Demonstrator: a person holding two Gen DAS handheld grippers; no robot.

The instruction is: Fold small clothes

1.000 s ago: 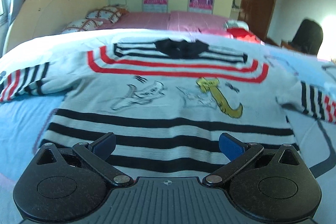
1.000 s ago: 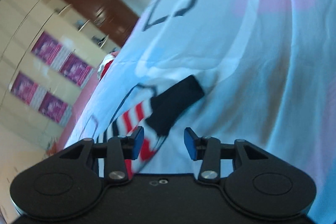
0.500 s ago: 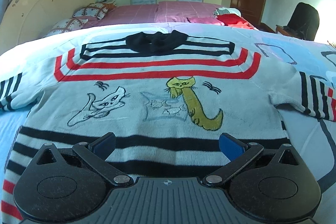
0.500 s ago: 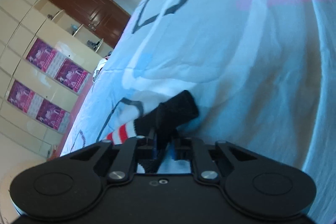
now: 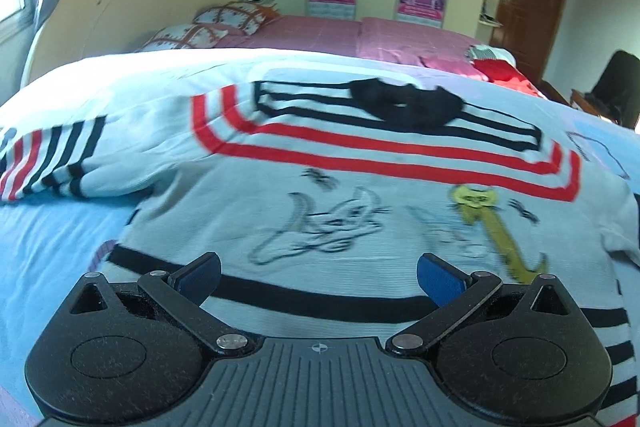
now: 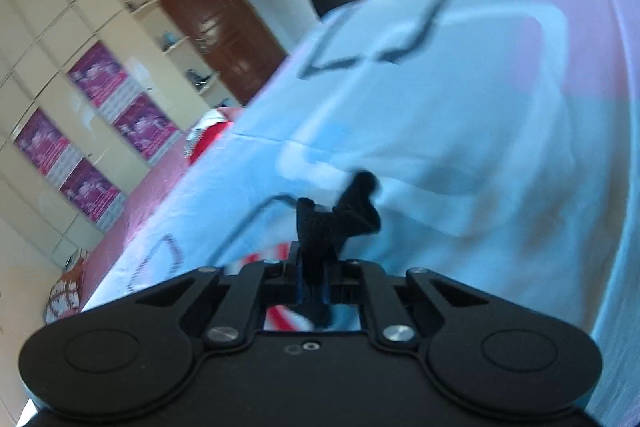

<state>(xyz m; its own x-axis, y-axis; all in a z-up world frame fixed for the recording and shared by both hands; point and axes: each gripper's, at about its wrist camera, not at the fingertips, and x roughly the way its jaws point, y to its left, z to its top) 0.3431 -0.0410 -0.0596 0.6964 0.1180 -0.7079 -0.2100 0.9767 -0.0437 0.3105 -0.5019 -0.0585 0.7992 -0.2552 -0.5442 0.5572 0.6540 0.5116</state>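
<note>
My fingers differ: the left gripper (image 5: 318, 281) hovers spread wide and empty, the right gripper (image 6: 314, 277) is pinched tight on the black cuff (image 6: 340, 217). The sweater (image 5: 360, 211) lies flat, front up, on the bed (image 5: 52, 251). I judge this the sleeve fold; next, carry the cuff across the body.

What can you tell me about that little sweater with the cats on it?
The sweater is a small white knit lying face up, spread on the light blue bedspread. It has red and black stripes across the chest, black hem stripes, a black collar, and drawn cats, one yellow. Its striped sleeve lies outstretched; the other's black cuff is pinched in the right gripper. The open left gripper hovers over the hem.
</note>
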